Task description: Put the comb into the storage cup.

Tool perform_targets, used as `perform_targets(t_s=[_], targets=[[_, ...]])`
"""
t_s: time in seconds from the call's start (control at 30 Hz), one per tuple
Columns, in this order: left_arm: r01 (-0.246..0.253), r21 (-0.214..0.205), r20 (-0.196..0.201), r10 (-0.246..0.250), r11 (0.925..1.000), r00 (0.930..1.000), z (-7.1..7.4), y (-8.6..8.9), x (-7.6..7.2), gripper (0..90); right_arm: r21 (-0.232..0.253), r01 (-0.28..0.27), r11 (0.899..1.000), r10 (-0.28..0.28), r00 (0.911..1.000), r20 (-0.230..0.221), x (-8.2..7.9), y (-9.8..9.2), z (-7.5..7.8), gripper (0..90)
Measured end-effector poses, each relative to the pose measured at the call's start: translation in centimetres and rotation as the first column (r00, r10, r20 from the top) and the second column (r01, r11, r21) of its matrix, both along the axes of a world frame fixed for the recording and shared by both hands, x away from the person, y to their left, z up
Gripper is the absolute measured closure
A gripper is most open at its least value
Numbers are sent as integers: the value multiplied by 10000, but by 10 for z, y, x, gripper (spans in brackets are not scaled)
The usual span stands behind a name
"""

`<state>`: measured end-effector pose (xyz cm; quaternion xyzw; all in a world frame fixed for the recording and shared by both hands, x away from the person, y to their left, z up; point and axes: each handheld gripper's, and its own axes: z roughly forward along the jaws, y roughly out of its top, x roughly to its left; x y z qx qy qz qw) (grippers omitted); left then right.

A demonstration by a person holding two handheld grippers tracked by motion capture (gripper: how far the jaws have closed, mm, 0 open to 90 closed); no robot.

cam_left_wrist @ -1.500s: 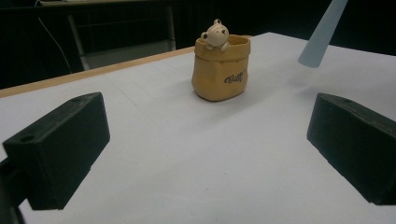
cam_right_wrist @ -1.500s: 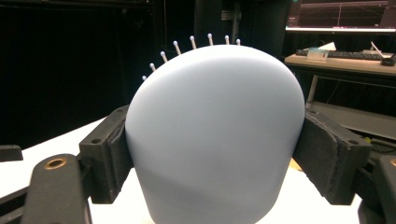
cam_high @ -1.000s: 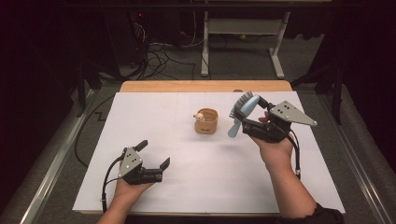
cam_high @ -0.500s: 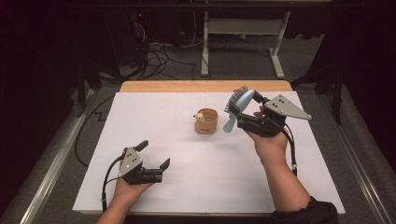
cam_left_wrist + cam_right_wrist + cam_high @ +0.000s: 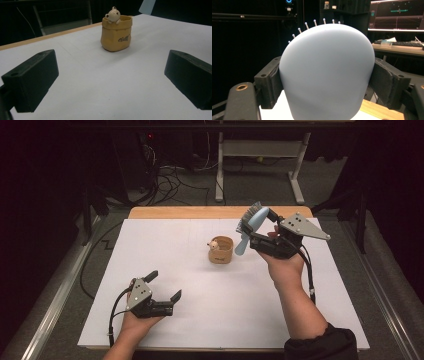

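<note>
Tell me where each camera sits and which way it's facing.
High view: above the person's side, looking forward and down; shows the table, both forearms, left gripper, right gripper clamping the hairbrush.
Left gripper view: low between open jaws, facing the bear pot.
Right gripper view: behind the brush back, facing the room.
Shared: pot, brush.

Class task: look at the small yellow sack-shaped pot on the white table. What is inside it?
A small cream bear figure peeks over the rim of the yellow pot, paws on the edge. Only its head and paws show; the pot's wall hides the rest of the inside, so any other contents cannot be told.
</note>
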<state>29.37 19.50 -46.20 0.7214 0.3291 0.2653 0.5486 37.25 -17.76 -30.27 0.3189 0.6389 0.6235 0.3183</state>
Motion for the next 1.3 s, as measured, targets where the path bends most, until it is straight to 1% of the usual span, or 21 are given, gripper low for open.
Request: perform_targets(t_s=[0.03, 0.1, 0.17, 0.2, 0.27, 0.3, 0.4, 0.53, 0.67, 0.87, 1.03, 1.1, 1.2, 1.3], targets=[[46, 72, -43, -46, 10000, 10000, 0, 0, 0, 0, 6, -8, 10000, 8, 10000, 45, 1, 1, 1, 209], [82, 88, -105, -81, 9999, 9999, -1, 0, 0, 0, 39, 4, 10000, -4, 9999, 103, 2, 2, 3, 209], [-10, 170, 36, 10, 9999, 10000, -1, 0, 0, 0, 142, -15, 9999, 14, 10000, 94, 4, 3, 6, 209], [-41, 148, 73, 40, 9999, 10000, 0, 0, 0, 0, 154, -16, 9999, 14, 9999, 123, 5, 4, 7, 209], [-9, 121, -18, 9, 9999, 10000, -1, 1, 0, 0, 146, -27, 9999, 25, 9999, 153, 6, 6, 10, 209], [15, 218, -31, -14, 9998, 10000, -1, 1, 0, 0, 151, -12, 9999, 10, 9999, 147, 7, 8, 10, 209], [65, 297, 17, -65, 9995, 10000, -2, 0, -1, 0, 174, -52, 9998, 48, 9997, 252, 10, 12, 13, 210], [21, 277, 106, -23, 9996, 9999, -1, 0, -1, 0, 220, -119, 9997, 113, 9996, 252, 15, 18, 14, 209], [21, 308, 193, -27, 9995, 9998, -1, 0, -2, 0, 178, -162, 9997, 158, 9997, 206, 21, 26, 11, 209], [148, 317, 180, -154, 9994, 9997, -1, 0, -3, 0, 265, -162, 9995, 162, 9999, -1, 32, 34, 3, 209], [138, 239, 180, -143, 9996, 9997, -1, 0, -2, 0, 345, -135, 9993, 140, 9998, -129, 41, 38, -3, 209], [148, 289, 135, -152, 9995, 9998, -1, 1, -2, 0, 339, -112, 9994, 118, 9997, -197, 44, 39, -6, 209], [132, 252, 182, -137, 9996, 9997, -1, 1, -2, 0, 298, -82, 9995, 92, 9994, -343, 48, 41, -9, 209], [128, 291, 168, -133, 9995, 9998, -2, 2, -1, 0, 252, -79, 9997, 88, 9992, -383, 51, 42, -12, 209]])
